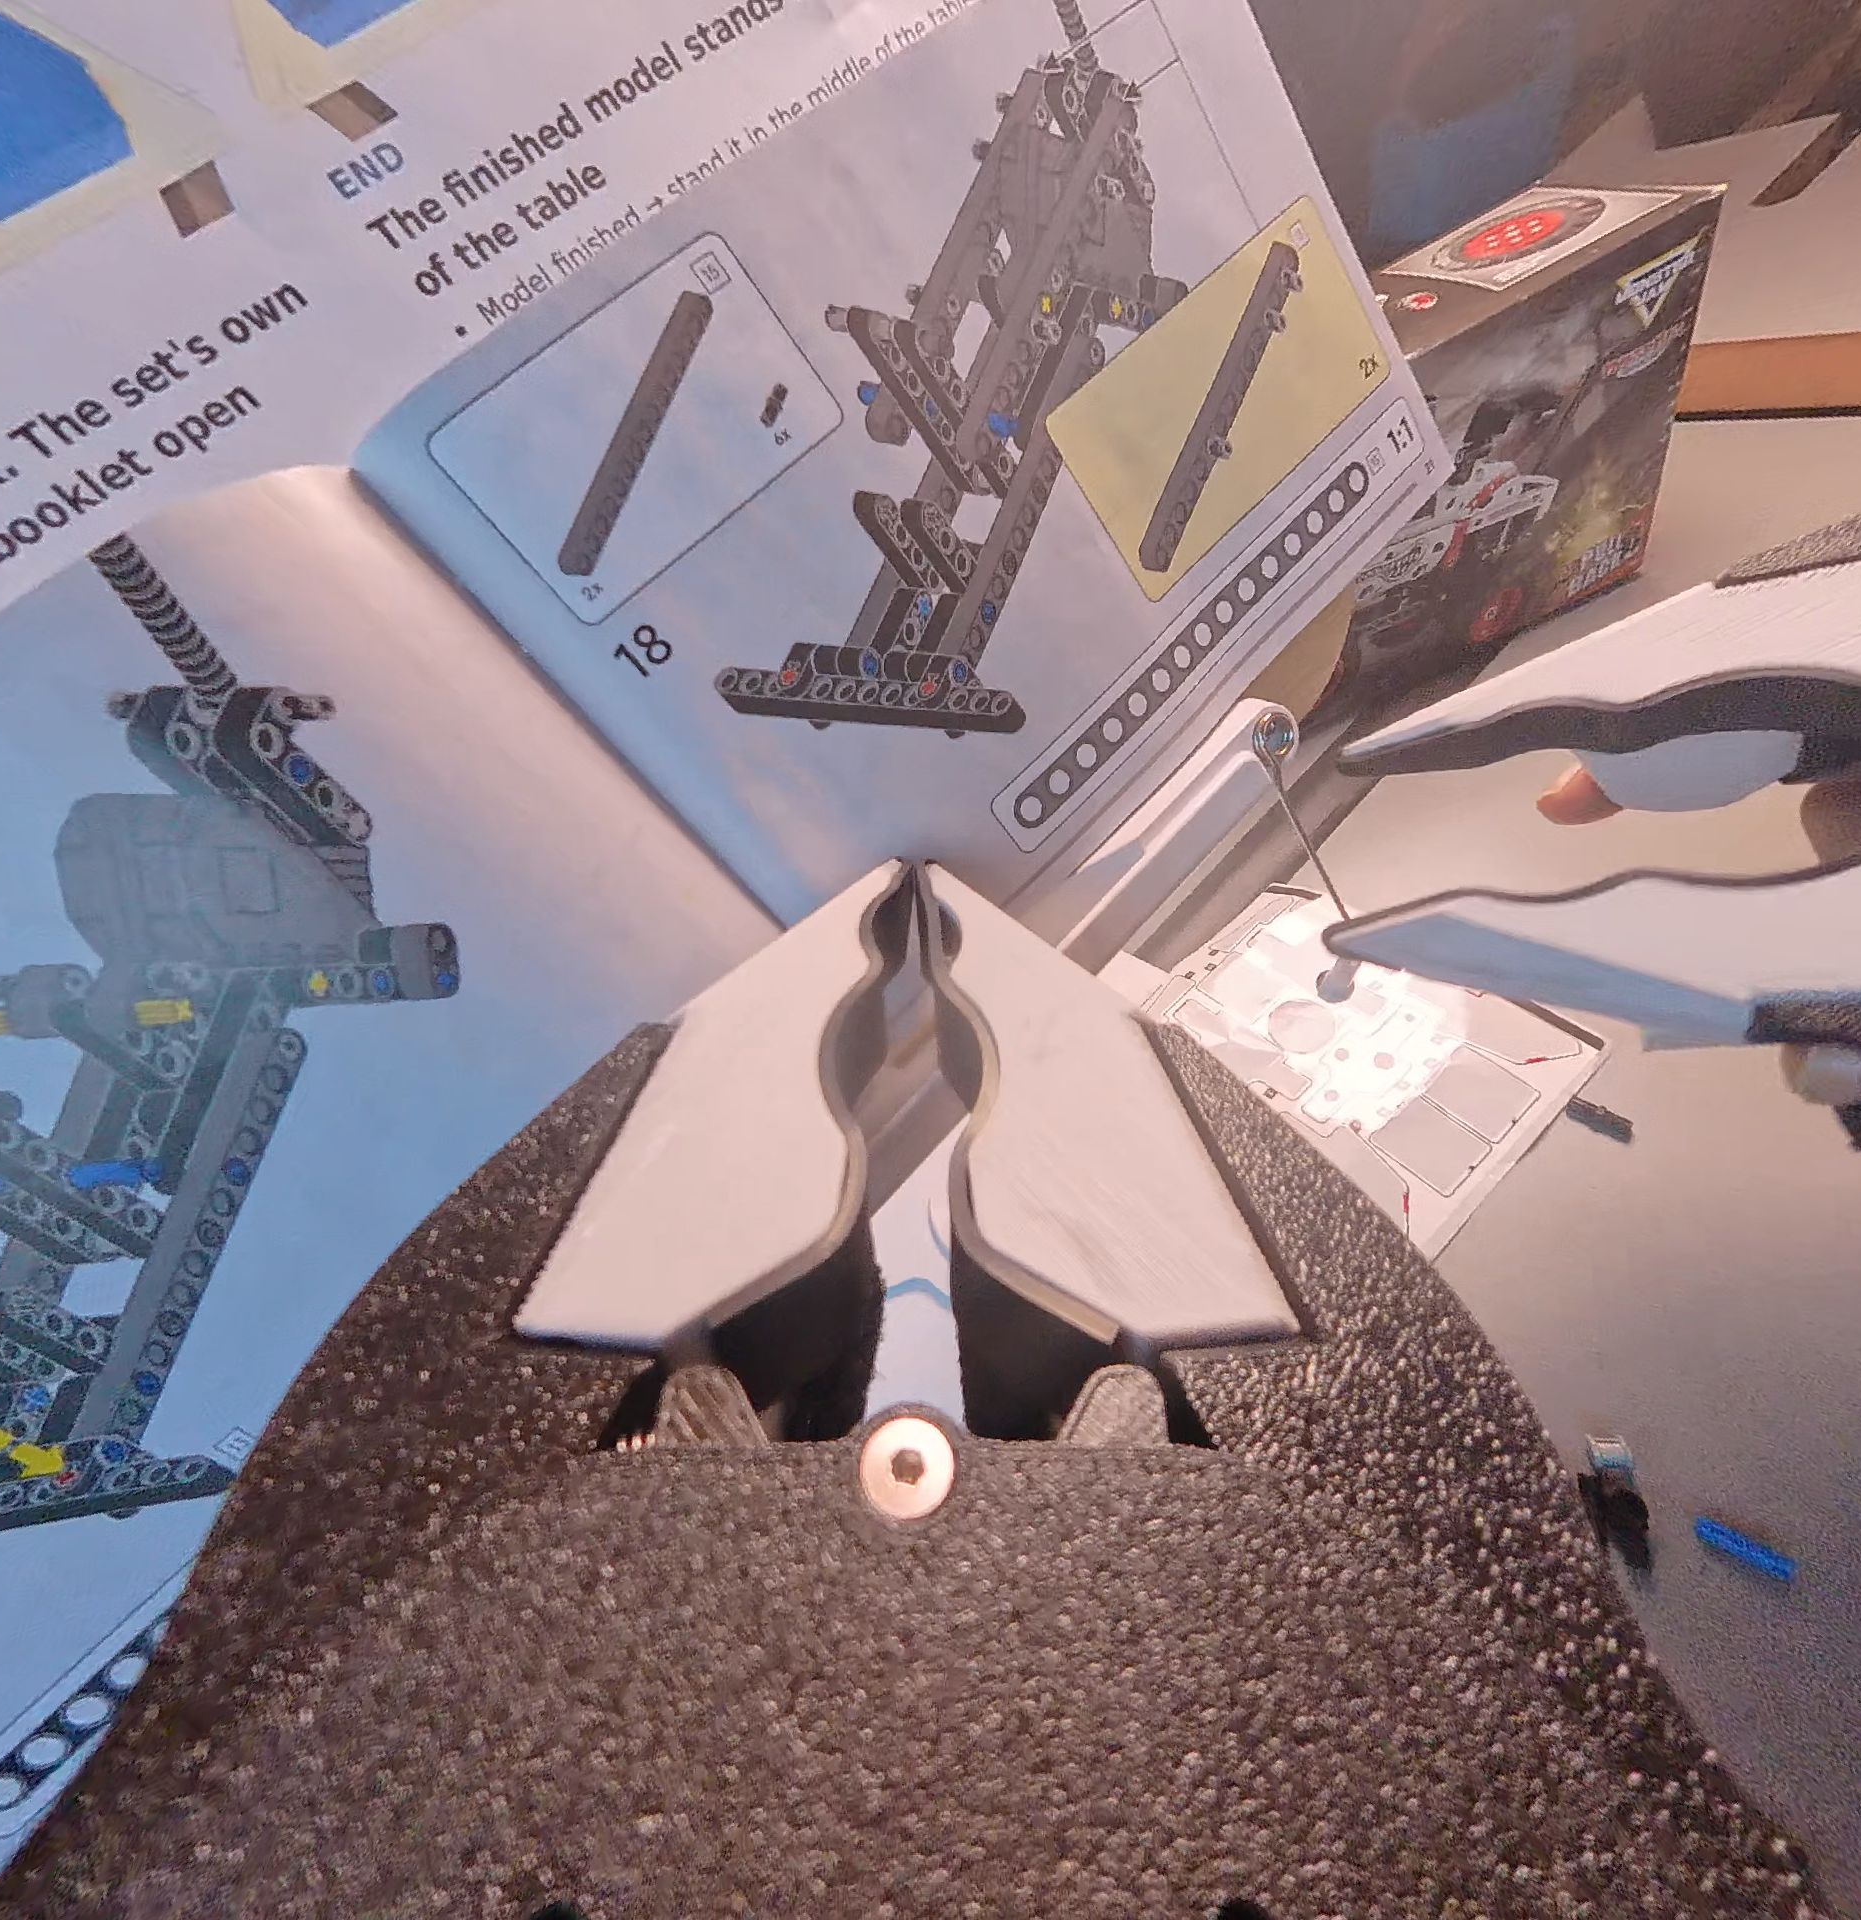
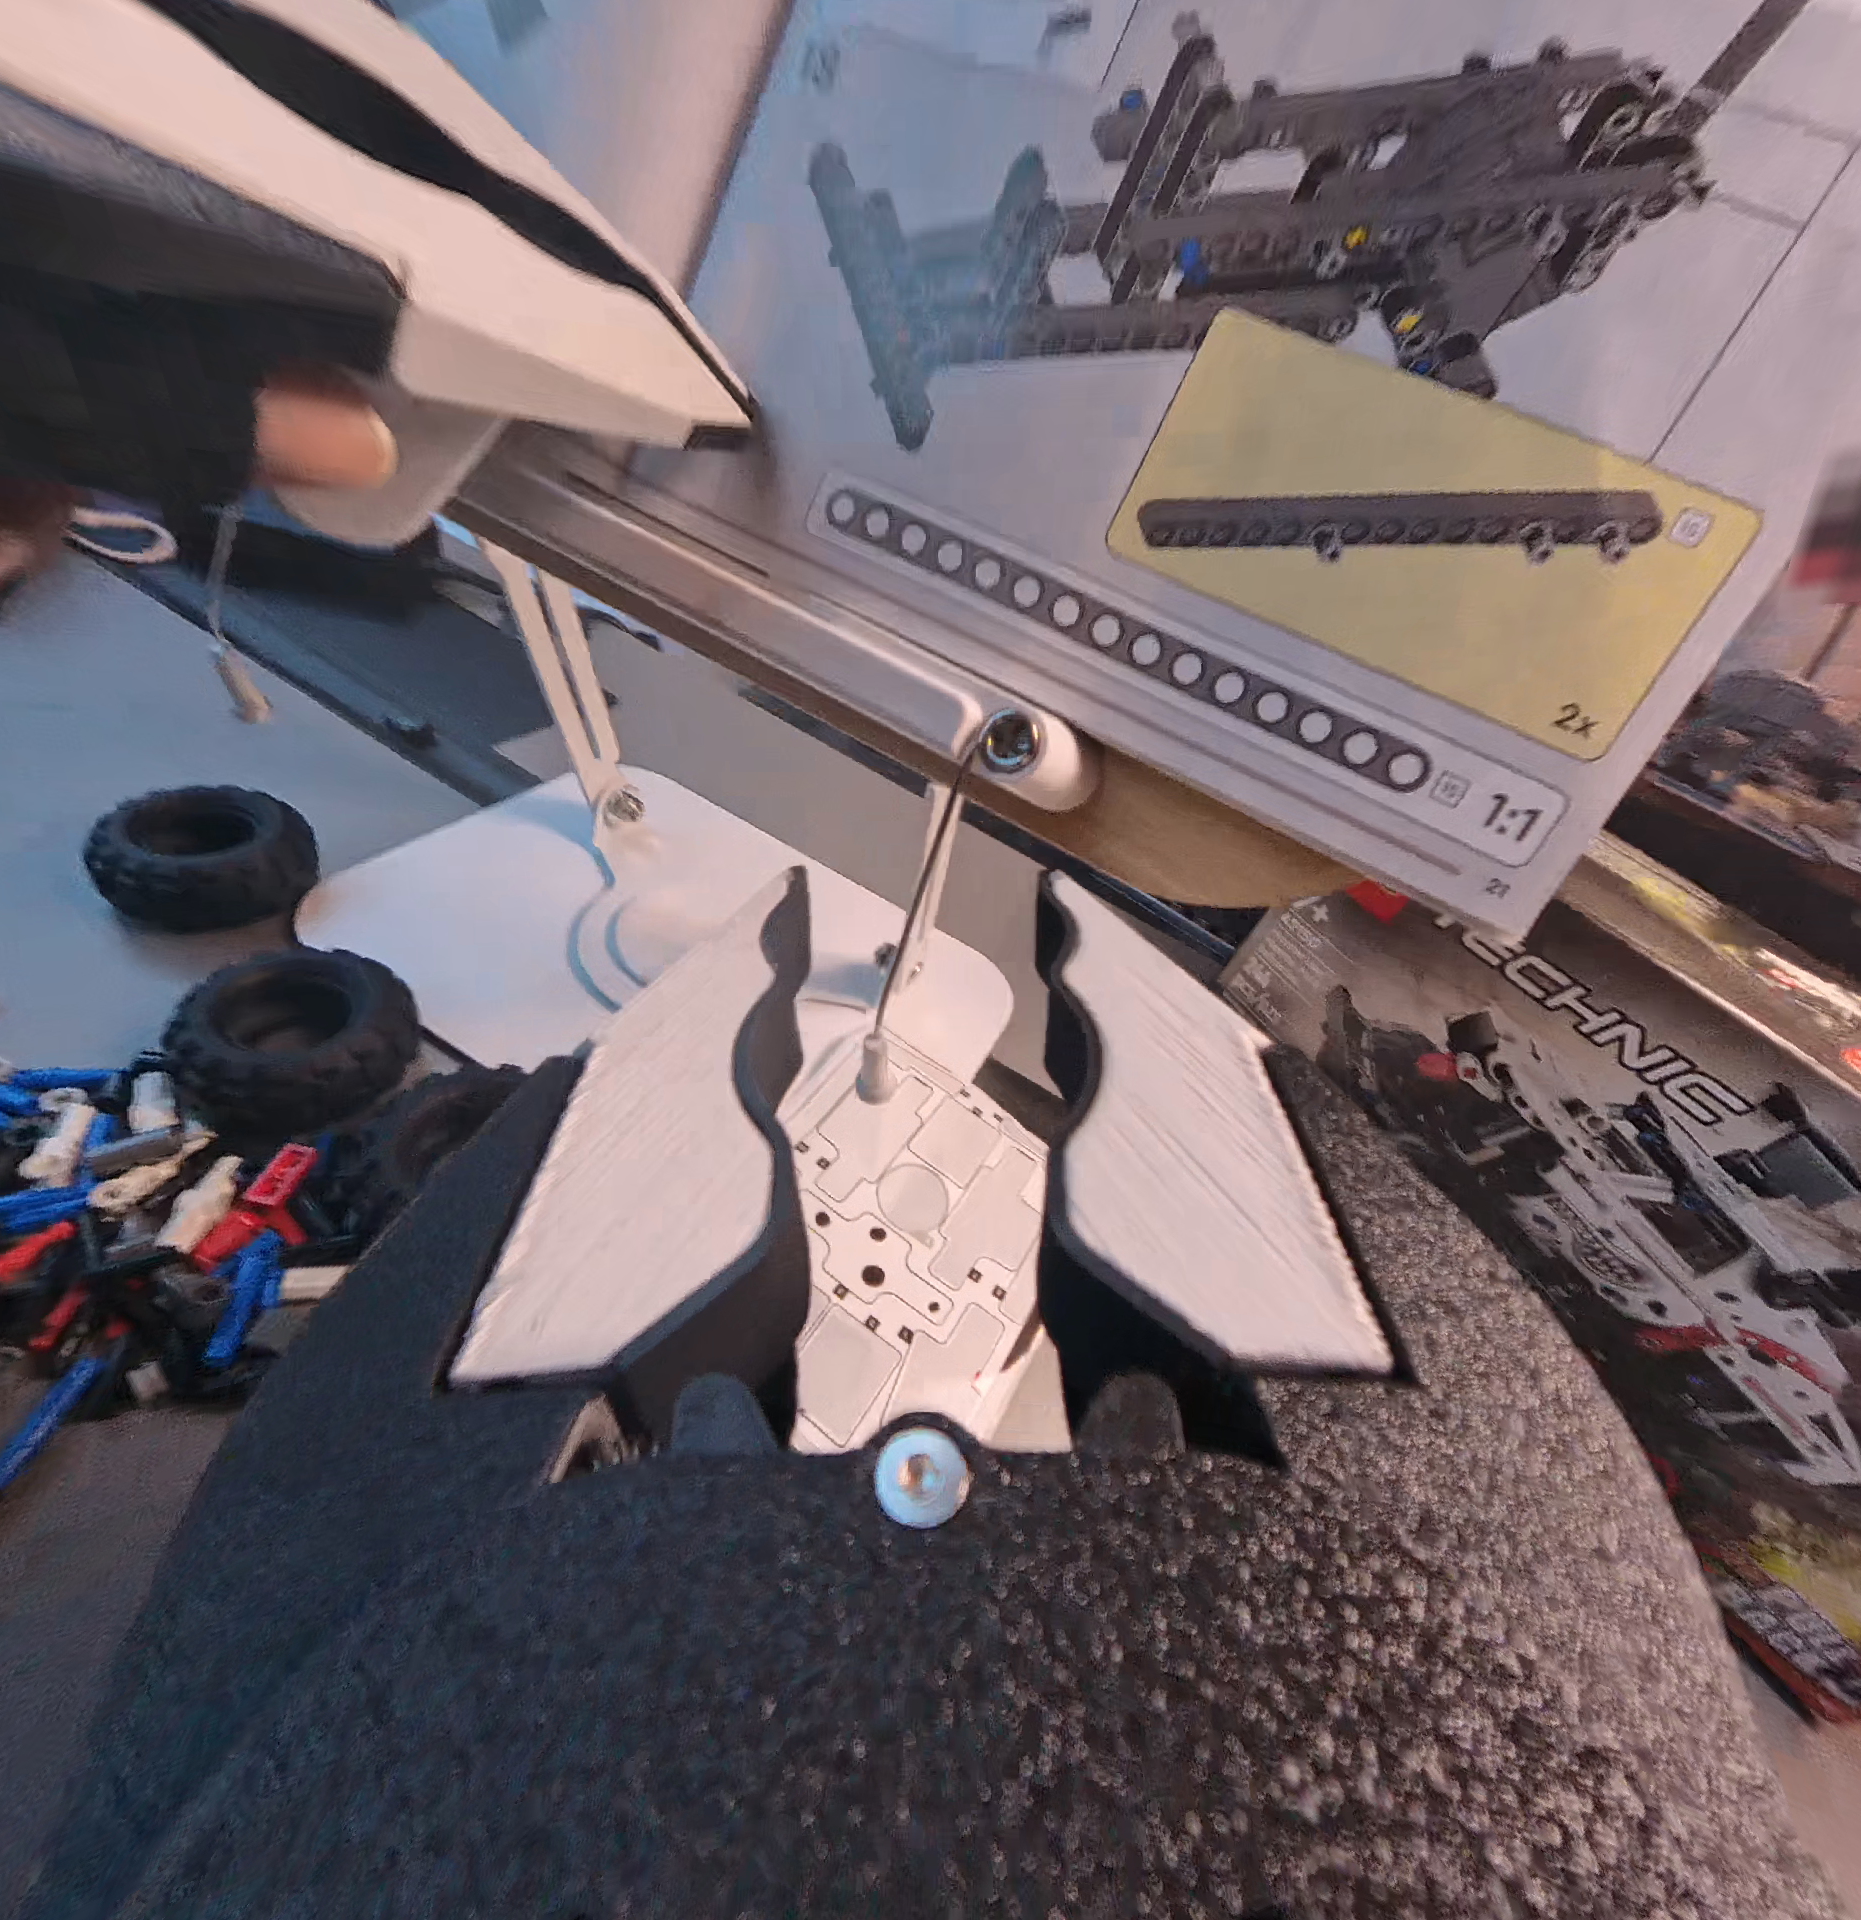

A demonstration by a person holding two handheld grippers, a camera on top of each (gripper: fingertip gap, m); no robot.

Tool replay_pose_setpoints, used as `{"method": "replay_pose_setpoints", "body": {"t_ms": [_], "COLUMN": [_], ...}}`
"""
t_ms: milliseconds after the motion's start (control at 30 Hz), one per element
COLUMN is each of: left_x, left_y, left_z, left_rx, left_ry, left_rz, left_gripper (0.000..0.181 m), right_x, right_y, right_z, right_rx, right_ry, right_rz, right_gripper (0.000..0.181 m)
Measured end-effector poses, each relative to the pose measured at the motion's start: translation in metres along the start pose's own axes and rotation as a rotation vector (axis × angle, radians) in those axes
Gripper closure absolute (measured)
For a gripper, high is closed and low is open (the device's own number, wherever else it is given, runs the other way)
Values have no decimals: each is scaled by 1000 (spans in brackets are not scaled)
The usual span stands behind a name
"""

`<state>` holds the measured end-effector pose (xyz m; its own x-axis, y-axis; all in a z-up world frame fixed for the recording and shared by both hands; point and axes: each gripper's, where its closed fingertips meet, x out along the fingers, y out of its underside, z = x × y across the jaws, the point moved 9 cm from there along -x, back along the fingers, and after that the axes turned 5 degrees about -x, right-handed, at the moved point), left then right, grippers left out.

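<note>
The left hand-held gripper (image 1: 913, 883) is clenched, its tips meeting at the lower edge of an open instruction booklet (image 1: 635, 436) propped on a white book stand (image 2: 697, 894); whether paper sits between them I cannot tell. At 3 o'clock in the left wrist view the right hand-held gripper (image 1: 1352, 852) is spread and empty, just above a sticker sheet (image 2: 905, 1226) on the table (image 1: 1632, 1299). Black tyres (image 2: 204, 852) and loose building pieces (image 2: 126, 1205) lie at 9 o'clock of the right wrist view, a toy box (image 2: 1591, 1174) at 3 o'clock.
</note>
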<state>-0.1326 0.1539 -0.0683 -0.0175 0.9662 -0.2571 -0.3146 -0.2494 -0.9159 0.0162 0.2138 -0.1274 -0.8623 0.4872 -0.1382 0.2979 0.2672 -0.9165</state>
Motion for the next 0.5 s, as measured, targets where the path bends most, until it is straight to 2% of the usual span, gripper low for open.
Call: {"method": "replay_pose_setpoints", "body": {"t_ms": [33, 67, 133, 200, 300, 433, 467, 500], "left_x": [1, 1, 2, 3, 4, 4, 4, 4], "left_y": [0, 1, 2, 1, -1, -2, -2, -1], "left_z": [-1, -1, -2, -3, -3, 0, 0, 1], "left_rx": [4, 12, 47, 68, 58, 38, 32, 27], "left_ry": [-5, -10, -30, -44, -37, -25, -19, -13], "left_rz": [6, 17, 31, 50, 71, 81, 80, 77], "left_gripper": [181, 181, 181, 181, 181, 181, 181, 181], "right_x": [6, 11, 10, 1, -3, 8, 11, 12], "right_y": [5, 10, 14, 8, -5, -28, -36, -50], "right_z": [3, 6, 6, -3, -9, -13, -13, -9], "right_rx": [-20, -44, -165, -343, -469, -656, -716, -747], "right_ry": [53, 86, 222, 392, 507, 566, 586, 567], "right_rz": [33, 64, 112, 119, 109, 91, 65, -40], "right_gripper": [132, 138, 181, 179, 174, 173, 181, 181]}}
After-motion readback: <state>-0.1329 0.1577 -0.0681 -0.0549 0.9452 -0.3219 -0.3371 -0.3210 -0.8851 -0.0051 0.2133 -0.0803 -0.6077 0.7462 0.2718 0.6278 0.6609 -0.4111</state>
